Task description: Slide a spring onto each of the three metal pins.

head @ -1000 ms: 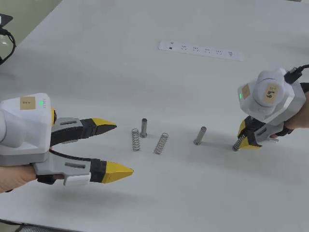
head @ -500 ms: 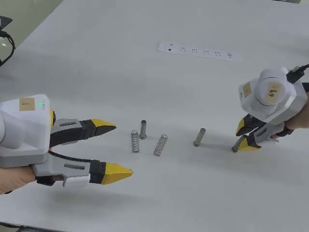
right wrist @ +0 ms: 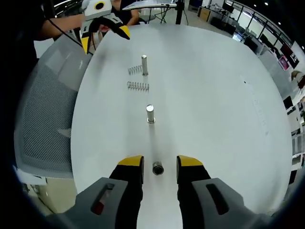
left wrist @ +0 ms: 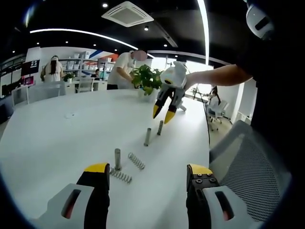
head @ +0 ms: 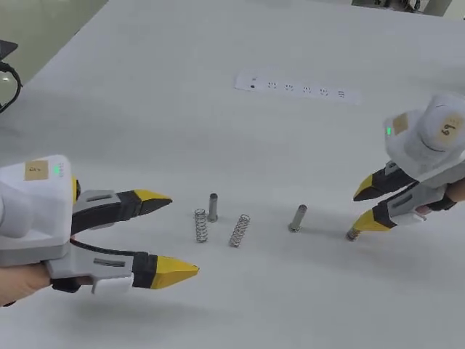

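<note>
The right pin (head: 352, 233) stands upright toward the near edge of the surface (head: 145, 109). In the left gripper view this pin (left wrist: 160, 127) looks ribbed, as if a spring sits on it. The right gripper (head: 362, 211) hovers just above it, jaws parted a moderate way and holding nothing. In the right gripper view the pin's round top (right wrist: 157, 168) shows between the jaws.

The middle pin (head: 298, 217) and the left pin (head: 213, 206) stand bare along the same edge. One spring (head: 200, 225) lies flat just beside the left pin. Another spring (head: 240, 230) lies between the left and middle pins.

The left gripper (head: 166, 234) is near the left pin, jaws wide and empty, pointing at the springs. A power strip (head: 296, 88) lies toward the far edge.
</note>
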{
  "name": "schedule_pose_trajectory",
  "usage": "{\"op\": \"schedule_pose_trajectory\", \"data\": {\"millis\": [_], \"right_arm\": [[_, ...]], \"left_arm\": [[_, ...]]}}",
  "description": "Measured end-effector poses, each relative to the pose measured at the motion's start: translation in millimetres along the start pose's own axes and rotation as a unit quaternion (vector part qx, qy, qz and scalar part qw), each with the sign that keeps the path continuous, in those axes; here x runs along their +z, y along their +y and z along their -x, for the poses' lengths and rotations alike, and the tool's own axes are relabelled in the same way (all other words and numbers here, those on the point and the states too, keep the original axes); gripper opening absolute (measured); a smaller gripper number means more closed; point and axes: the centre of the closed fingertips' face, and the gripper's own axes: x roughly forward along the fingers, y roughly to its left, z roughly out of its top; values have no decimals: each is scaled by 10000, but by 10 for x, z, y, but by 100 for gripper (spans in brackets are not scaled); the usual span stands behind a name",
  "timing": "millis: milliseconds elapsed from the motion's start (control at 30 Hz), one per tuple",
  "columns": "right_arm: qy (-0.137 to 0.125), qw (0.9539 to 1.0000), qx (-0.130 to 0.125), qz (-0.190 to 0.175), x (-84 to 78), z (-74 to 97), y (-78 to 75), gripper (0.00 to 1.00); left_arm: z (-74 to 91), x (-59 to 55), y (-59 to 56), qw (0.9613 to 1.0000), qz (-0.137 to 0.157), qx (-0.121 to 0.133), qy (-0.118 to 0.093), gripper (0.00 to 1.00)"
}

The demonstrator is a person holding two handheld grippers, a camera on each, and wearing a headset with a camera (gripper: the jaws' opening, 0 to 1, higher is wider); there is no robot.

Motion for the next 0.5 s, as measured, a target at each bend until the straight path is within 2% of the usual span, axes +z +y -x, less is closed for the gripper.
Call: {"op": "schedule_pose_trajectory", "data": {"millis": [167, 333, 433, 500], "right_arm": [[-190, 9997, -50, -136, 27, 93, 32, 27], [-515, 9981, -111, -308, 84, 130, 67, 33], [-764, 9960, -187, -421, 129, 153, 79, 37], [-1083, 9923, -251, -540, 200, 184, 80, 38]], "left_arm": [[-2, 9, 11, 10000, 4, 18, 1, 61], [-6, 42, 11, 10000, -3, 33, -18, 60], [-5, 71, 22, 10000, 3, 58, -64, 61], [0, 87, 28, 9999, 15, 70, -92, 61]]}}
